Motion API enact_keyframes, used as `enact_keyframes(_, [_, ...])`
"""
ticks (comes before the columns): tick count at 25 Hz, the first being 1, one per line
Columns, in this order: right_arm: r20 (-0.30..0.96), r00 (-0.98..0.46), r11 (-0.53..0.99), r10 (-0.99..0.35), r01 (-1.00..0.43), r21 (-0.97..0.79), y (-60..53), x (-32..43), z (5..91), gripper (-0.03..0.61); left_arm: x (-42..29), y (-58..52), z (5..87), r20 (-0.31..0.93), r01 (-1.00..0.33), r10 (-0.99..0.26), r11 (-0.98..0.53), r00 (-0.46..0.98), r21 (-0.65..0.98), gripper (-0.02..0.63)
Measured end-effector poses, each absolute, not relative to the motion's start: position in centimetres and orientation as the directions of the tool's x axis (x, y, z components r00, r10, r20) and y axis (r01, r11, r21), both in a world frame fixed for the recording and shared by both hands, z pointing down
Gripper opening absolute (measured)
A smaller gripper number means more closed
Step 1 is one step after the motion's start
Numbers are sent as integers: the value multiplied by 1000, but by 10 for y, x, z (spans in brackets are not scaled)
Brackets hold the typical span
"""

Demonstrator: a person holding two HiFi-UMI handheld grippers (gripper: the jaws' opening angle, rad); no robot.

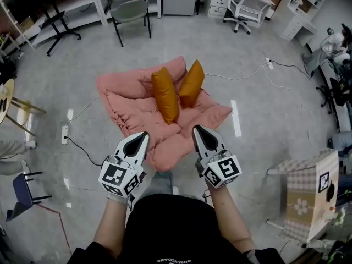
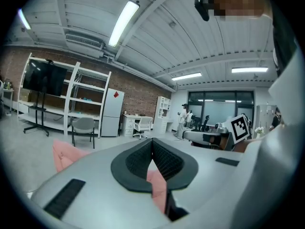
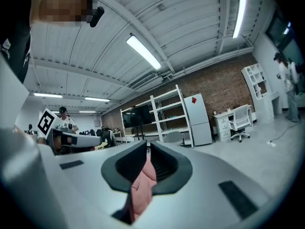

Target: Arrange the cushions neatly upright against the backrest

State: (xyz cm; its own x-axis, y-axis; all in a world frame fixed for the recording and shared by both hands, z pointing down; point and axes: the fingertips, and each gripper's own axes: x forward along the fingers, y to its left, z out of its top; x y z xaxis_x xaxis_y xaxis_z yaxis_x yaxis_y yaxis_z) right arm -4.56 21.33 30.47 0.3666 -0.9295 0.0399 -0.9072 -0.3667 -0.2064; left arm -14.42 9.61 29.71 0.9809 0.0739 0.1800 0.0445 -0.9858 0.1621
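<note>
Black-shirted torso and bare forearms fill the bottom of the head view, with a closed gripper in each hand.

Left gripper [image 1: 145,136] and right gripper [image 1: 197,129] sit side by side at lower centre, tips over the near edge of the pink floor sofa [image 1: 129,114]. Each has its jaws pressed together, gripping nothing, and pink shows through the slit below the tips. Two orange cushions, one [image 1: 165,94] just left of the other [image 1: 192,83], stand on edge and touch at the sofa's middle, at frame centre on the grey floor [image 1: 264,109].
</note>
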Motion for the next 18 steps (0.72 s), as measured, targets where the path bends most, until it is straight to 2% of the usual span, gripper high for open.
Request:
enact_keyframes(8, [156, 334, -363, -929, -903, -230, 137, 25, 334, 41, -88, 25, 321, 196, 16, 67, -969, 978, 248, 12])
enact_keyframes(13, [218, 332, -381, -918, -891, -248, 109, 63, 350, 98, -75, -10, 338, 228, -10, 62, -953, 972, 302, 12])
enact_keyframes(18, [312, 247, -334, -918, -903, -268, 87, 90, 377, 173, -72, -22, 352, 274, -48, 43, -947, 961, 316, 12])
